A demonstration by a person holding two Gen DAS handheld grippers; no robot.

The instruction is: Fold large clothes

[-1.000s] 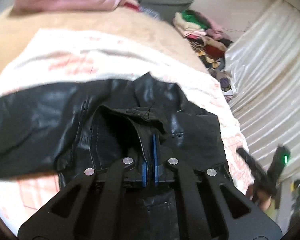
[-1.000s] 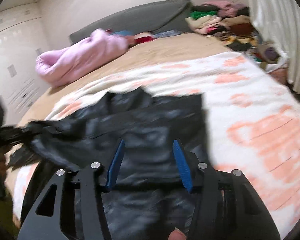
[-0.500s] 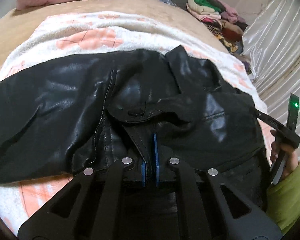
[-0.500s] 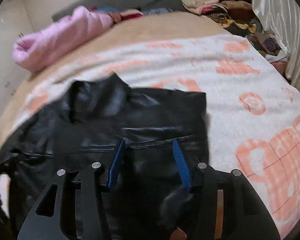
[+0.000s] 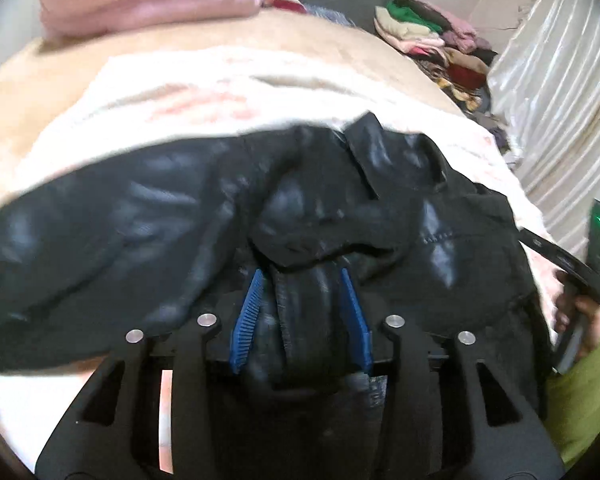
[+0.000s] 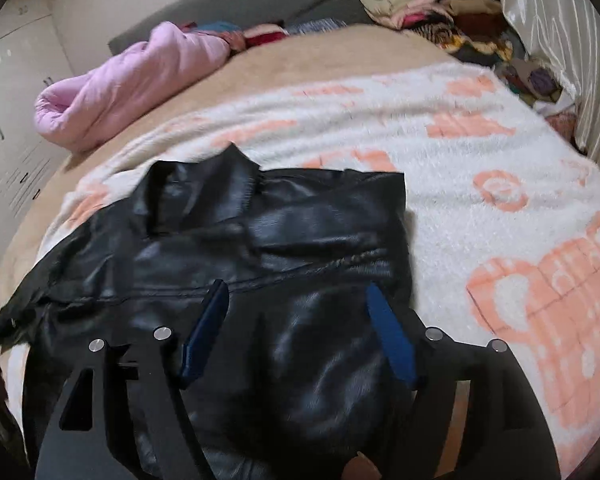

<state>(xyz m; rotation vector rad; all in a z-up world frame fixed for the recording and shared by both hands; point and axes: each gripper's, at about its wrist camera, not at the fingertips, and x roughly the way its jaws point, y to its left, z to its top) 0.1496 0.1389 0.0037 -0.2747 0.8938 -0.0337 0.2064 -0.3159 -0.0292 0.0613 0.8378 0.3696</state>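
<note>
One black, glossy leather jacket (image 6: 268, 264) lies spread on a fluffy white blanket with peach-orange prints (image 6: 500, 184), which covers one bed with a tan cover (image 6: 340, 56). In the right wrist view the jacket fills the frame from about 9 o'clock through the centre to 6 o'clock, its collar pointing toward 12 o'clock and one straight edge running down at roughly 2 o'clock.

Two grippers are at work. The left gripper (image 5: 300, 312) has its two blue-padded fingers set apart at a middling width, with a rumpled fold of the jacket (image 5: 204, 208) running up between them; the pads do not press it. The right gripper (image 6: 296, 332) stands wide, its two blue fingers straddling the jacket's lower panel just above it, clasping nothing. In the left wrist view the right gripper's black body with one green light shows at 3 o'clock, gripped by a hand in an olive-green sleeve (image 5: 580, 392).

At 10 o'clock in the right wrist view lies one rolled pink quilted comforter (image 6: 132, 88). At 1 o'clock sits one heap of mixed coloured clothes (image 6: 432, 12). A pale, shiny pleated curtain (image 6: 560, 20) hangs at 2 o'clock. One grey headboard (image 6: 236, 4) stands at 12 o'clock.
</note>
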